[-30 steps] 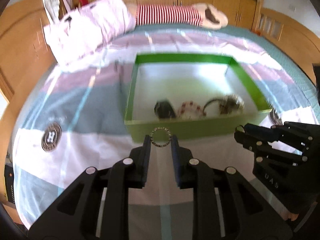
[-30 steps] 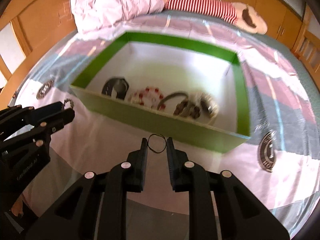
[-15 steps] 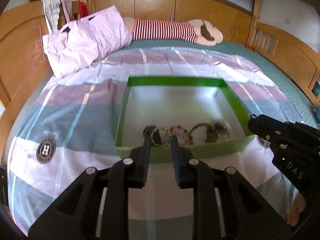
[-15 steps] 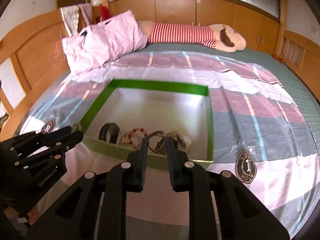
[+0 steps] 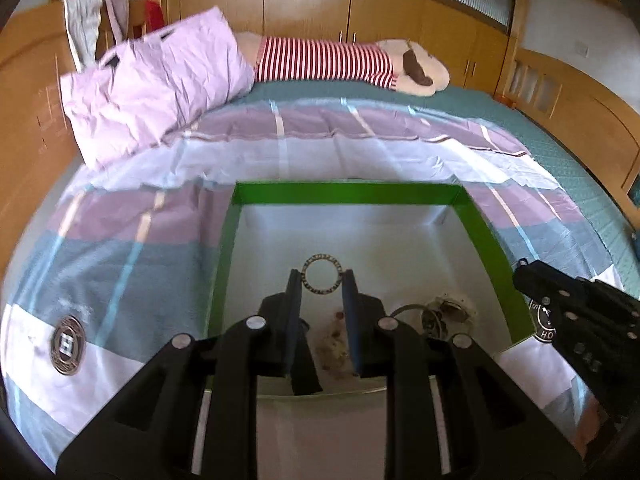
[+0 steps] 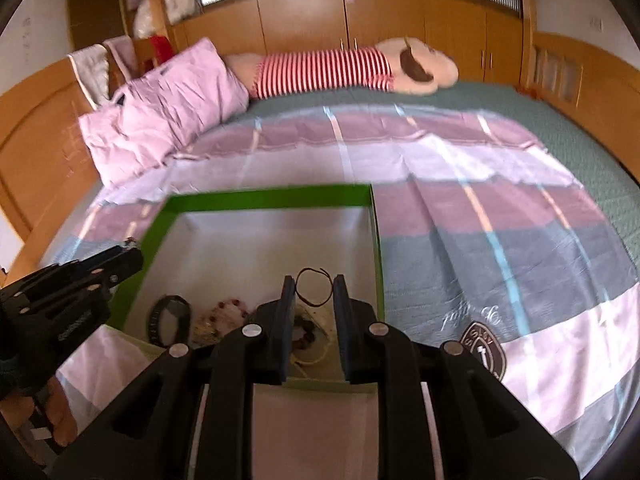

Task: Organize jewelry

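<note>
A green box (image 5: pixel 344 193) with a white floor lies on the bed. My left gripper (image 5: pixel 322 277) is shut on a beaded ring bracelet (image 5: pixel 322 257), held above the box's floor. My right gripper (image 6: pixel 314 282) is shut on a thin black loop (image 6: pixel 310 272), held over the right part of the green box (image 6: pixel 264 198). On the floor below lie a black band (image 6: pixel 168 318), a red-beaded bracelet (image 6: pixel 224 312) and a tangle of pale jewelry (image 5: pixel 448 308). The right gripper's body (image 5: pixel 580 312) shows at the right edge of the left wrist view.
The bed has a striped purple, white and blue cover (image 6: pixel 500 208). A pink pillow (image 5: pixel 152 88) and a striped plush toy (image 5: pixel 340 60) lie at the far end. Wooden cabinets (image 6: pixel 400 24) line the back wall. A person's foot (image 6: pixel 60 412) shows at lower left.
Both grippers have moved forward from in front of the box's near wall to above its inside, each still holding its ring. The box's contents now lie beneath the fingers.
</note>
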Available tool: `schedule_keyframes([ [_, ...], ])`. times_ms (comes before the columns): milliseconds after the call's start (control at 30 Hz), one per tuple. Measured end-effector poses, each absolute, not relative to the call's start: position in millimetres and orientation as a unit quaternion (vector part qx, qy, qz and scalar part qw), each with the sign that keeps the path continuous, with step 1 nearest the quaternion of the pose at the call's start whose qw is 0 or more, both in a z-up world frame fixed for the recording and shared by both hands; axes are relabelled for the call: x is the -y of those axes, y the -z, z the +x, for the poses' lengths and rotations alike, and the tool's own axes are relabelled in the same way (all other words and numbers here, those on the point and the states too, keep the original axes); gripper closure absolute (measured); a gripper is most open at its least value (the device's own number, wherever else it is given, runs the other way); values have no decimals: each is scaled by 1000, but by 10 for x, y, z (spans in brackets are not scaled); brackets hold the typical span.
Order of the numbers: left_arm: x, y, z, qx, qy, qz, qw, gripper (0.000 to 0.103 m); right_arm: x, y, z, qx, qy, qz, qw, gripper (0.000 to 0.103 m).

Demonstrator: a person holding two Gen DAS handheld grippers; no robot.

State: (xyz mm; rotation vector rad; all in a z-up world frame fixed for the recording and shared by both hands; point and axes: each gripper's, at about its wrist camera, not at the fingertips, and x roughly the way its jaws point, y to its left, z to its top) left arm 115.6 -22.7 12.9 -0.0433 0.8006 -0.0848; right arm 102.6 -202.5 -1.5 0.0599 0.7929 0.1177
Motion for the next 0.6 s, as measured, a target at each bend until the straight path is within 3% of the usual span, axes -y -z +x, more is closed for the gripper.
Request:
schedule_keyframes([
  [233, 177, 22, 1263, -412, 32, -25, 910, 82, 1982, 255, 1209, -415, -60, 39, 907, 84],
  [300, 163, 32, 1265, -414, 28, -26, 910, 78, 1955, 276, 1202, -416, -57, 32, 907, 78],
  [367, 161, 8, 1252, -408, 25, -24, 912, 63, 1945, 259, 1175, -410, -56, 31, 910, 54],
  [433, 166, -29, 1228, -398, 20, -21, 917, 45, 1973, 206, 1140, -399, -50, 38, 915, 40],
  [467, 172, -54, 1212, -394, 19, -20, 919, 41, 1989, 178, 1125, -394, -48, 41, 917, 32],
  [533, 188, -98, 1184, -390, 22, -18, 920, 24, 2018, 136, 1099, -388, -44, 44, 919, 21],
  [600, 204, -147, 1135, -383, 23, -14, 923, 22, 2032, 99, 1074, -384, -41, 46, 921, 16],
])
